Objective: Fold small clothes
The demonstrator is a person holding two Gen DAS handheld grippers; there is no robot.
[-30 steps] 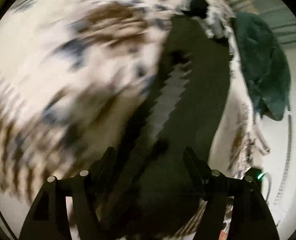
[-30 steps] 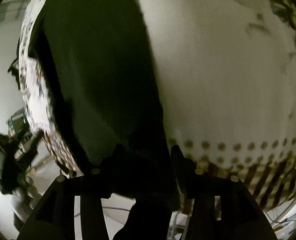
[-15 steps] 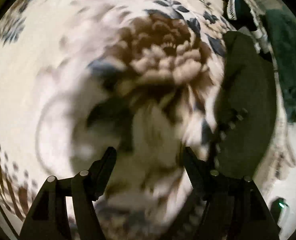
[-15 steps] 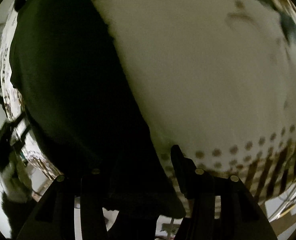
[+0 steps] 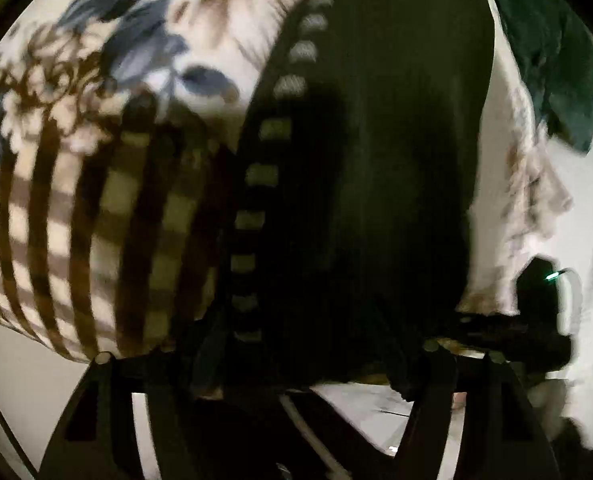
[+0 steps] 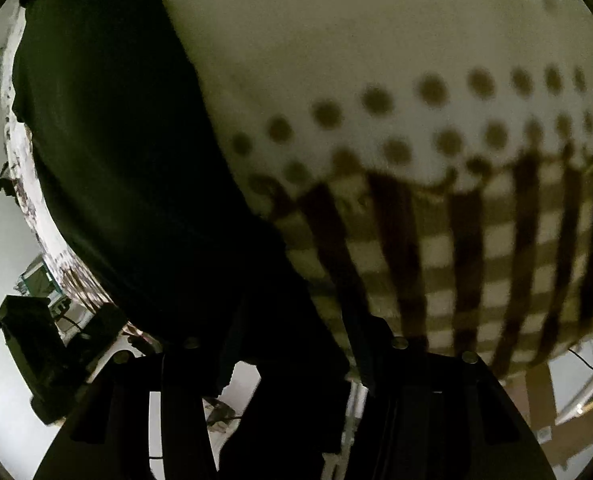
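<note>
A dark garment (image 5: 376, 140) with a pale dashed trim (image 5: 256, 176) down its left side lies on a floral and checked tablecloth (image 5: 76, 220). Its near edge reaches over the table's front. My left gripper (image 5: 308, 344) stands over that near edge, jaws closing with the dark cloth between them; the fingers are lost against the cloth. In the right wrist view the same garment (image 6: 116, 140) fills the left side. Its corner hangs down between the jaws of my right gripper (image 6: 296, 344), which is shut on it.
A teal cloth (image 5: 556, 60) lies at the far right of the table. A black device with a green light (image 5: 536, 300) sits at the garment's right corner. Dots and checks mark the tablecloth's near border (image 6: 456, 220). Dark equipment (image 6: 28, 340) stands beyond the table's left side.
The left view swung from the flower print back onto the dark garment's near edge, and its jaws narrowed. The right gripper slid toward the table's front edge, with the garment corner still between its jaws.
</note>
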